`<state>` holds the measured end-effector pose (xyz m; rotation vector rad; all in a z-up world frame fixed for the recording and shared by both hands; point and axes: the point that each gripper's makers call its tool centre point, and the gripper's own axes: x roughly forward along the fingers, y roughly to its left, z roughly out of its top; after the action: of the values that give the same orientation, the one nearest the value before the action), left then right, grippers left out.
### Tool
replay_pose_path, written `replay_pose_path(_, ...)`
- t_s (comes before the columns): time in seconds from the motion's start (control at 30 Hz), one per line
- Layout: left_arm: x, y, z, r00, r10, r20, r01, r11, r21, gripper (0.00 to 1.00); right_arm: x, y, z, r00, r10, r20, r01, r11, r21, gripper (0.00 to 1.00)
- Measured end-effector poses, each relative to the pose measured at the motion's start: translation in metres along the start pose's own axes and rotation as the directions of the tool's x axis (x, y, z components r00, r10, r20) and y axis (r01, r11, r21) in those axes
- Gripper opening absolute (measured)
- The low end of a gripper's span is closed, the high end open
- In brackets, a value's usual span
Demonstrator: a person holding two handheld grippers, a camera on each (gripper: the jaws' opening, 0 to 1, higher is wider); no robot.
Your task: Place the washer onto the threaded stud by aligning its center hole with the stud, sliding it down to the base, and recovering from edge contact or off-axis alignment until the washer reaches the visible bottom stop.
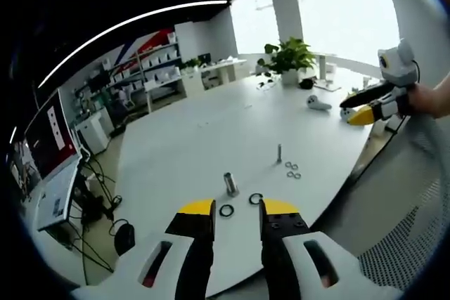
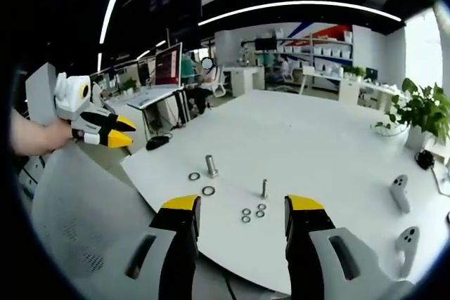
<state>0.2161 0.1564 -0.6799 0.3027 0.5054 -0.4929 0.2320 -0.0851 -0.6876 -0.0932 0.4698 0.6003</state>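
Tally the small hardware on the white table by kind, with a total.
Large dark washers: 2
Small washers: 3, clustered
Thick stud: 1
Thin stud: 1
Total: 7

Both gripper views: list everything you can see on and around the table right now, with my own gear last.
table: one, white, round-edged, centre.
thin threaded stud: one, grey, upright mid-table.
thick stud: one, grey, upright, apart from thin stud.
large washers: two, dark, flat beside thick stud.
small washers: three, clustered near thin stud.
controllers: two, white, far table side.
potted plant: one, green, table's far edge.
shelving: white, back wall.
monitors: beside table.
left hand-held gripper: yellow tips, jaws apart, empty.
right hand-held gripper: yellow tips, jaws apart, empty.
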Motion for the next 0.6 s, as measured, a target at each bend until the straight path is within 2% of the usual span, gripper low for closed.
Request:
replay_pose_path(0.2,0.0007,-0.0043,-0.0012,1.000,-0.002,-0.010,0.003,1.000,0.013,0.23,-0.0018,-0.0033,-0.0018,1.000,-0.004,0.001,0.004,1.000,0.022,0.50)
replay_pose_path(0.4,-0.0010,0.0054,-0.0016,1.000,0.022,-0.005,-0.022,1.000,0.002,0.23,-0.0005,0.0005,-0.0006,1.000,0.003,0.001,-0.003,1.000,0.007,0.50)
replay_pose_path(0.6,0.0022,-0.0018,-0.0044,1.000,0.005,-0.026,-0.005,1.000,0.030,0.23,-0.0009,-0.0014,-0.0020,1.000,0.002,0.000,-0.002,1.000,0.022,0.50)
